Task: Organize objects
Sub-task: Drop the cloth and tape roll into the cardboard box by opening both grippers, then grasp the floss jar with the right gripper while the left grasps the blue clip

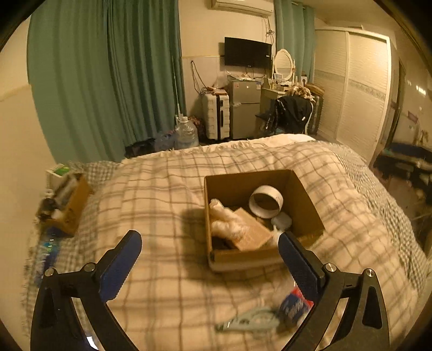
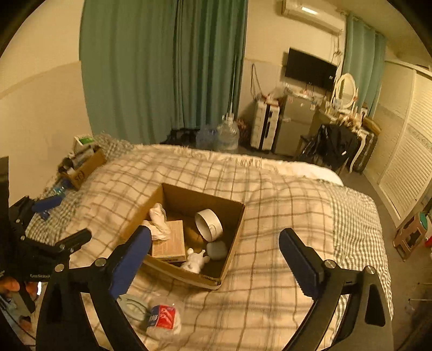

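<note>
Beyond the plaid bedspread (image 1: 172, 189) I've got green curtains (image 1: 108, 81) down the far wall, a black TV (image 1: 247, 51) mounted beside them — an air conditioner (image 1: 243, 5) right above it. On the floor there's a big water jug (image 1: 186, 133), then a white suitcase (image 1: 215, 116) standing just beside a small grey fridge (image 1: 244, 108). An oval mirror (image 1: 283, 63) sits on the dresser — dark clothes (image 1: 294, 112) hang over the chair in front. White slatted wardrobe doors (image 1: 359, 89) fill the right side.
</note>
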The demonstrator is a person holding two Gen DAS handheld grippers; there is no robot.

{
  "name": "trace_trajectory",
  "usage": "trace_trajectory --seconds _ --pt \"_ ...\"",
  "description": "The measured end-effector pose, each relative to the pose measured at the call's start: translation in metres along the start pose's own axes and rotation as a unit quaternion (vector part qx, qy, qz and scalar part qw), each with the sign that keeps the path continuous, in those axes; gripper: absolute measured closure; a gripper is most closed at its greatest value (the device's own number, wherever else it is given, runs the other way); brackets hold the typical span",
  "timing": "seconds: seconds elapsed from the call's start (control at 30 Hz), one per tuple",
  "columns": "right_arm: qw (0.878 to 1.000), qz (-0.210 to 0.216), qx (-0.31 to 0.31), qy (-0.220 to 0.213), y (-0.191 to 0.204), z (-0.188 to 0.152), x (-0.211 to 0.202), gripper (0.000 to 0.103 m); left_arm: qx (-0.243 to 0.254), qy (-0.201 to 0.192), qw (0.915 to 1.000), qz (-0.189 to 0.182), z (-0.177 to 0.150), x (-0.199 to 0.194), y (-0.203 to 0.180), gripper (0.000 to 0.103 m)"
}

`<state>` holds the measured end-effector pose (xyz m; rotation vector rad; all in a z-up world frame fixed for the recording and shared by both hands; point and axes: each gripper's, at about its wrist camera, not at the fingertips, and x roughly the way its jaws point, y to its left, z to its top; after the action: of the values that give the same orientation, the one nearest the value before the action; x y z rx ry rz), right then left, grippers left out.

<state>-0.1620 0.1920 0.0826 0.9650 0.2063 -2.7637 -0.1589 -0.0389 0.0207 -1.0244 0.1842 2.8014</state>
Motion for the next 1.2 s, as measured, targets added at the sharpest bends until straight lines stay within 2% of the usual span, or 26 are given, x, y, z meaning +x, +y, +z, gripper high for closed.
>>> trace_trajectory --seconds 0.13,0.27,0.43,0.53,0.63,0.73,0.87,1.03,1.13,1.2 --pt "0.997 -0.059 -0.014 -0.048 0.013 -0.022 -0.034 0.001 -0.013 -0.009 0.9995 0.029 -0.024 -0.025 -0.005 0.0" --pt "0.996 -0.066 -0.022 -0.056 0.023 -0.051 -0.042 0.0 -0.045 -0.018 0.9978 0.045 -0.053 -0.034 -0.009 0.0" --pt "0.999 -0.045 -0.011 -0.017 0.026 -0.096 -0.02 0.0 -0.103 -0.007 0.9942 0.03 -0.093 -0.019 -0.009 0.0" --pt "1.0 -0.017 -0.01 -0.011 0.028 -0.123 -0.005 0.0 -0.12 0.0 0.99 0.074 -0.116 -0.002 -0.008 0.0" --pt "1.0 -0.011 -0.011 0.011 0.038 -0.145 0.02 0.0 -0.123 0.009 0.988 0.093 -0.131 0.014 -0.006 0.0" --pt "0.999 0.013 -0.009 0.052 0.048 -0.16 0.051 0.0 -0.12 0.02 0.9867 0.108 -0.141 0.026 -0.004 0.0" --pt "0.996 0.022 -0.016 0.09 0.061 -0.171 0.078 0.001 -0.124 0.027 0.9864 0.105 -0.145 0.031 -0.001 0.0" --pt "0.989 0.044 -0.032 0.141 0.075 -0.183 0.109 0.003 -0.14 0.035 0.9823 0.119 -0.148 0.033 0.005 0.0" --pt "0.983 0.044 -0.042 0.173 0.083 -0.192 0.129 0.011 -0.142 0.041 0.9817 0.12 -0.148 0.036 0.007 0.0" --pt "0.978 0.045 -0.049 0.198 0.087 -0.199 0.14 0.038 -0.139 0.045 0.9822 0.118 -0.149 0.038 0.006 0.0"
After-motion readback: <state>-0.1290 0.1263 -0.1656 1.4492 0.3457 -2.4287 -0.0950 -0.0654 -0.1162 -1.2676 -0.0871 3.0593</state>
